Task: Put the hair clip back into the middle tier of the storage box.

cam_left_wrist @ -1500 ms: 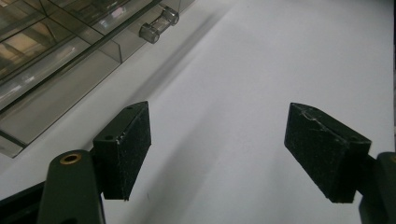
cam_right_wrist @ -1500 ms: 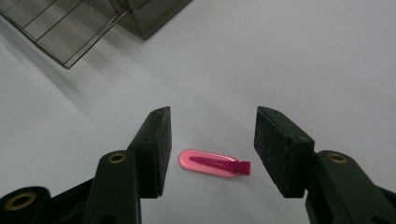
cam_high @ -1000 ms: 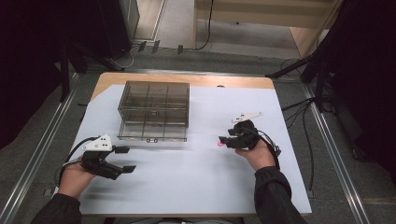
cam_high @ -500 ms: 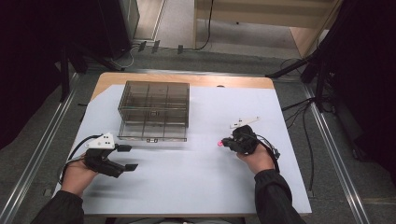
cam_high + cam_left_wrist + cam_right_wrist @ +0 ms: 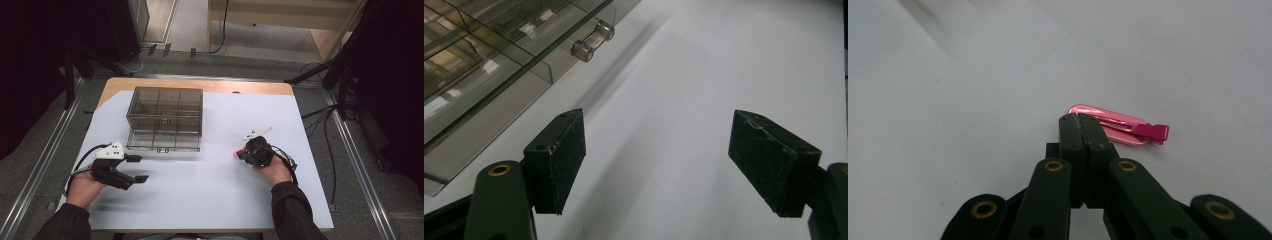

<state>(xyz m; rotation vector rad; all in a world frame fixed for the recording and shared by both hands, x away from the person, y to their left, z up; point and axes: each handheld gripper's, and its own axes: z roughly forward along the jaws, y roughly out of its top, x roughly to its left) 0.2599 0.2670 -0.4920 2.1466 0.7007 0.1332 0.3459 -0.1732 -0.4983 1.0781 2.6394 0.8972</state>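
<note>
Left gripper (image 5: 134,169) sits just in front of the smoky transparent plastic organiser box with its grid of compartments (image 5: 165,118), off that box's near-left corner, with its jaws spread wide and nothing between them. Its own view shows the two black rubber pads (image 5: 559,160) far apart over bare white table covering (image 5: 200,195), and the box's small clear cylindrical latch (image 5: 593,40) just ahead.

Well to the right of the box, the right gripper (image 5: 246,153) has its jaws pressed together. Its tips touch the near edge of a small glossy pink metal hair clip (image 5: 1120,125) lying flat on the covering, so whether they pinch the clip or merely rest against it I cannot tell. A white strip-shaped object (image 5: 257,132) lies just beyond that hand.

The risk, as I judge it: a thin, slick clip caught only by its edge could slip out or skid across the smooth covering if lifted.
</note>
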